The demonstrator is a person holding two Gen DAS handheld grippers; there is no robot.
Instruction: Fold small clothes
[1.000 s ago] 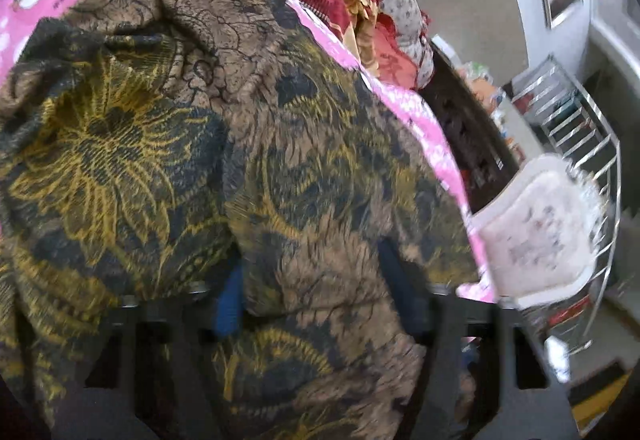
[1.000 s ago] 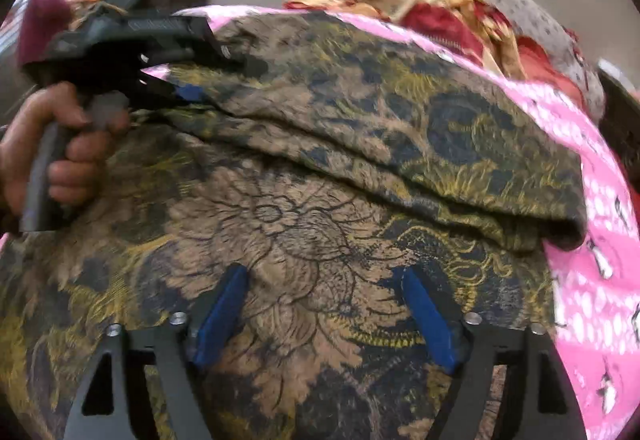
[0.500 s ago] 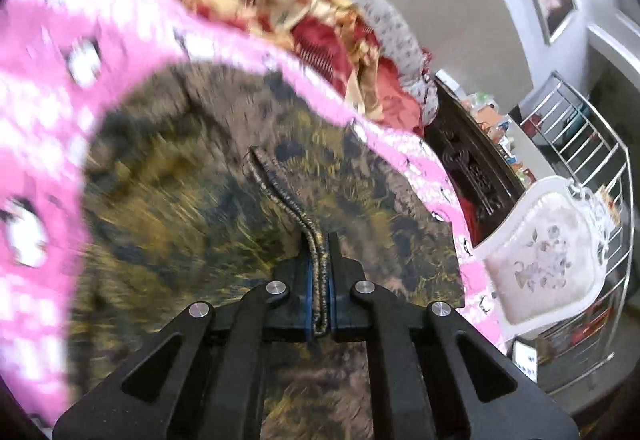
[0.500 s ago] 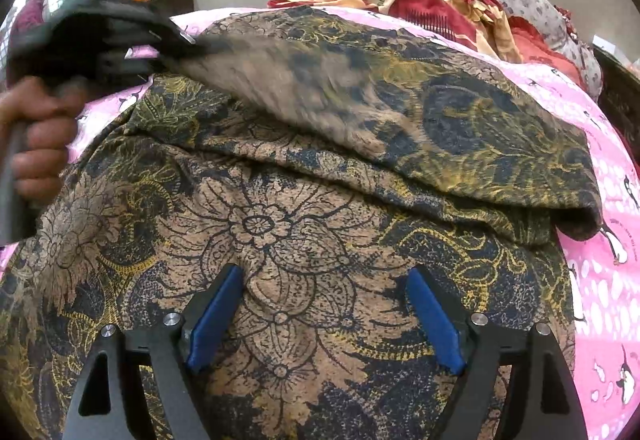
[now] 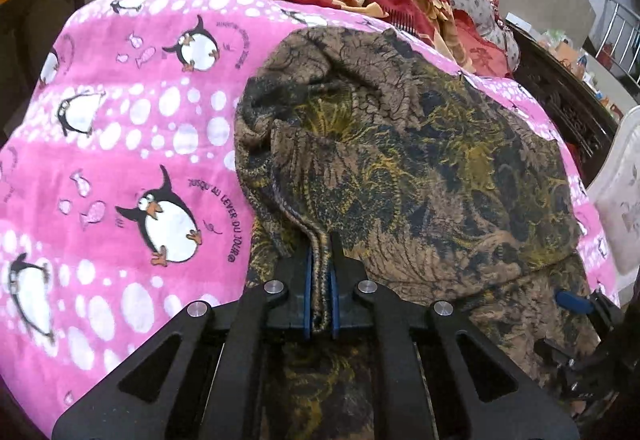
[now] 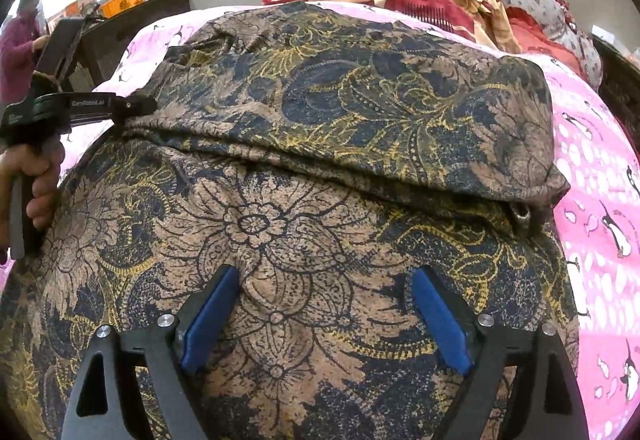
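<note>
We see the left gripper (image 5: 320,292) pinching a hemmed edge of the garment (image 5: 420,175), the fold of cloth rising straight ahead of its pressed-together pads. The garment lies on the pink sheet (image 5: 120,167), which spreads to that gripper's left. The right gripper (image 6: 324,320) hovers over the garment's near part, its jaws spread and opening, cloth beneath them but no pad pressing it. A folded layer (image 6: 360,107) lies ahead of it.
</note>
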